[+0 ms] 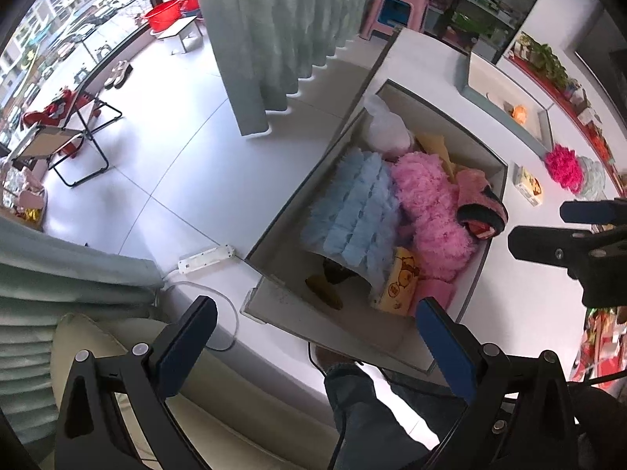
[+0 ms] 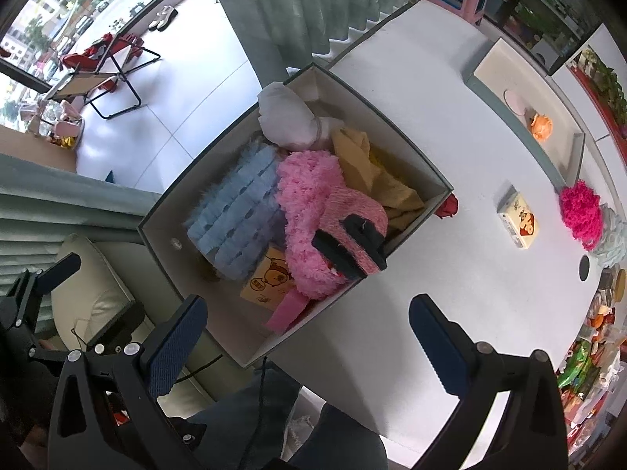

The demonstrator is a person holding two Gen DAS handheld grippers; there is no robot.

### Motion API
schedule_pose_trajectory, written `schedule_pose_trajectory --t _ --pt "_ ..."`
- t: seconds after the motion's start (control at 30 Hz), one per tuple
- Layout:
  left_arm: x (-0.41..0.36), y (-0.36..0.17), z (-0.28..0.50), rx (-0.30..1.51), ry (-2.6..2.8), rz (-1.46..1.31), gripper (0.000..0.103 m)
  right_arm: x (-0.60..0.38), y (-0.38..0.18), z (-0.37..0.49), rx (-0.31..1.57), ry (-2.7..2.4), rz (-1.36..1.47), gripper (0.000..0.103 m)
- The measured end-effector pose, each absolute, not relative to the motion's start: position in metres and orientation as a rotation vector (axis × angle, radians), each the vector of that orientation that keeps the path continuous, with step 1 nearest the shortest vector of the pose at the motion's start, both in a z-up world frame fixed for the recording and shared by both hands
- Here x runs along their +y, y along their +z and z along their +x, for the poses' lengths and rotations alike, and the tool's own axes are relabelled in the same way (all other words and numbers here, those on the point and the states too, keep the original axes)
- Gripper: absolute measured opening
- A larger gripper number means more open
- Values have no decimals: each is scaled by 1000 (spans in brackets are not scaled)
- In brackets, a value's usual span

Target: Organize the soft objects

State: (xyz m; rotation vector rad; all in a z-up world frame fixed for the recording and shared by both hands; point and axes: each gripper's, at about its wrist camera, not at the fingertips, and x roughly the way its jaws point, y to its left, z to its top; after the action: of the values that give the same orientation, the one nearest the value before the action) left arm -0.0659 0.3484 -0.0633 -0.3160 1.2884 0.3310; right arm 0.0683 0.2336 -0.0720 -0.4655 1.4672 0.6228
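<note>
Since both my grippers hang empty above the table edge, what matters is which way the next soft thing lies from each. Left gripper (image 1: pixel 315 335): jaws spread wide, nothing between them. Right gripper (image 2: pixel 307 331): same, wide apart and empty.

The box (image 2: pixel 164 243) sits at the near edge of the white table (image 2: pixel 450 293), centre of both frames, already packed: blue fluffy piece (image 2: pixel 235 211), pink fluffy piece (image 2: pixel 309 203), pink slipper (image 2: pixel 352 231) on top, yellow cloth (image 2: pixel 368 172) toward the far wall, white bundle (image 2: pixel 288 117) at the far corner, a tissue pack (image 2: pixel 266 278) at the near end.

Loose soft items still out: the magenta pom-pom (image 2: pixel 580 211), at the right edge of the right wrist frame, touching a pale teal fluffy thing (image 2: pixel 611 235) just beyond it. In the left wrist view the same pom-pom (image 1: pixel 562 166) sits at the far right, past the right gripper's fingers (image 1: pixel 548 246).

Judgement: the pom-pom lies up and to the right of my right fingers, well apart from the box, with a small printed pack (image 2: pixel 519 221) between box and pom-pom. Right hand is clearly nearer; left is parked over the box's near left corner. The pom-pom is roundish, no real long axis, so any jaw angle works. Its move to the box runs right to left across the frame. The box's long axis runs upper right to lower left in the right wrist view.
</note>
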Motion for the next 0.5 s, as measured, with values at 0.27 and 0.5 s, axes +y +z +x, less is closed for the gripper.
schedule_pose_trajectory --t 0.27,0.5 --pt "348 -71 -63 1318 296 -297 102 232 -78 68 1473 589 -443 103" --pt "348 -81 -55 1358 267 -292 102 237 -85 67 1479 574 -436 103"
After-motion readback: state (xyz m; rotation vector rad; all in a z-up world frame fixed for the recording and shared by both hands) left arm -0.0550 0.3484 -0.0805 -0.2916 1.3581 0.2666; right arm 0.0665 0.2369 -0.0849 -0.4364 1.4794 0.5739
